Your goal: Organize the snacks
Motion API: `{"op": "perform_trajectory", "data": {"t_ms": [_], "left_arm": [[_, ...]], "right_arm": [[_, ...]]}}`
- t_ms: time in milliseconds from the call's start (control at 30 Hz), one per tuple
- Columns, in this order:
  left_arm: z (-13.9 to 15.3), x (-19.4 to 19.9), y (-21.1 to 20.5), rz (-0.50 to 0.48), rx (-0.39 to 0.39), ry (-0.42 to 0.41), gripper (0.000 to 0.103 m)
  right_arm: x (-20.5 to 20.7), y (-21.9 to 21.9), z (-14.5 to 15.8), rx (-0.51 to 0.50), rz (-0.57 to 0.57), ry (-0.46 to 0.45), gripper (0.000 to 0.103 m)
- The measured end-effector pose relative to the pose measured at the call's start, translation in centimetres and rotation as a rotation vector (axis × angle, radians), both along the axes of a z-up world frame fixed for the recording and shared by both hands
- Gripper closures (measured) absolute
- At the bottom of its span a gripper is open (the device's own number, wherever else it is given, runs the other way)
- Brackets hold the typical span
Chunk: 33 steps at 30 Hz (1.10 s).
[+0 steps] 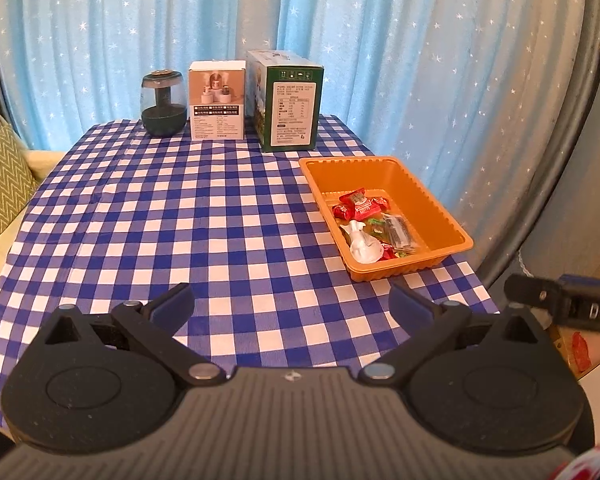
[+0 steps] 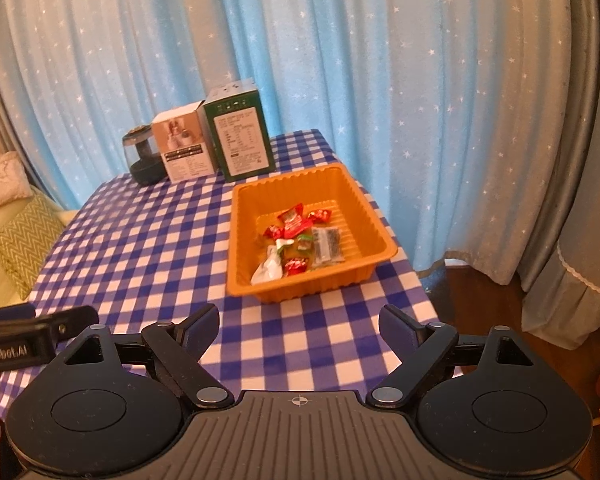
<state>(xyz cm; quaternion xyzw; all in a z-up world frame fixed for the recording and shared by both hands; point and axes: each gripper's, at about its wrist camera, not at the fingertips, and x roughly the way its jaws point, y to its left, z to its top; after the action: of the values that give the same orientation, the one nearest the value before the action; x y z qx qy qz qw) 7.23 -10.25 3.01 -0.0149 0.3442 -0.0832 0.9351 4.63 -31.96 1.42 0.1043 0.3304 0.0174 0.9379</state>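
Step in hand: judged the tail end of the job. All visible snacks [image 2: 296,240] lie in the orange tray [image 2: 324,178]; none shows loose on the checked cloth of the counter [image 1: 180,220].
Left hand-held gripper [image 1: 291,304]: jaws spread wide, nothing betw. them; hangs over the near counter edge, well short of the tray.
Right hand-held gripper [image 2: 299,326]: jaws wide and empty, only cloth betw. them; also near the front edge, apart from the tray.
Snacks, place: front half of the tray, toward the viewer; far half bare.
Snacks, pointing: white packet [image 2: 269,266] has its long axis running from tray front-left corner toward tray centre; clear packet w/ dark contents [image 2: 329,245] lies approx. along the tray's near-far line; red wrappers [image 1: 356,204] scattered, no common heading.
Tray, axis: long side runs near-far, slightly skewed to the counter edge; sits at the counter's right side.
Next move, judged: check for strays; if none, pull both grippers clear.
Background: green box [image 1: 290,104], white box [image 1: 217,100], dark jar [image 1: 163,103] along the far edge, untouched.
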Motion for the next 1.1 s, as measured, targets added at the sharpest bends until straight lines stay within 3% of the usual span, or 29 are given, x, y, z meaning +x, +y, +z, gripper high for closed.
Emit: {"op": "perform_trajectory", "data": {"t_ms": [600,1100], "left_arm": [[1.2,-5.2,1.4,0.007,-0.004,-0.002,0.000],[1.6,-6.7,1.8,0.012,-0.004,-0.015,0.000]], "right_arm": [[-5.7,1.9,1.3,-0.024,0.008,-0.020,0.016],[-6.7,3.0,1.3,-0.035,0.028,-0.030,0.016]]}}
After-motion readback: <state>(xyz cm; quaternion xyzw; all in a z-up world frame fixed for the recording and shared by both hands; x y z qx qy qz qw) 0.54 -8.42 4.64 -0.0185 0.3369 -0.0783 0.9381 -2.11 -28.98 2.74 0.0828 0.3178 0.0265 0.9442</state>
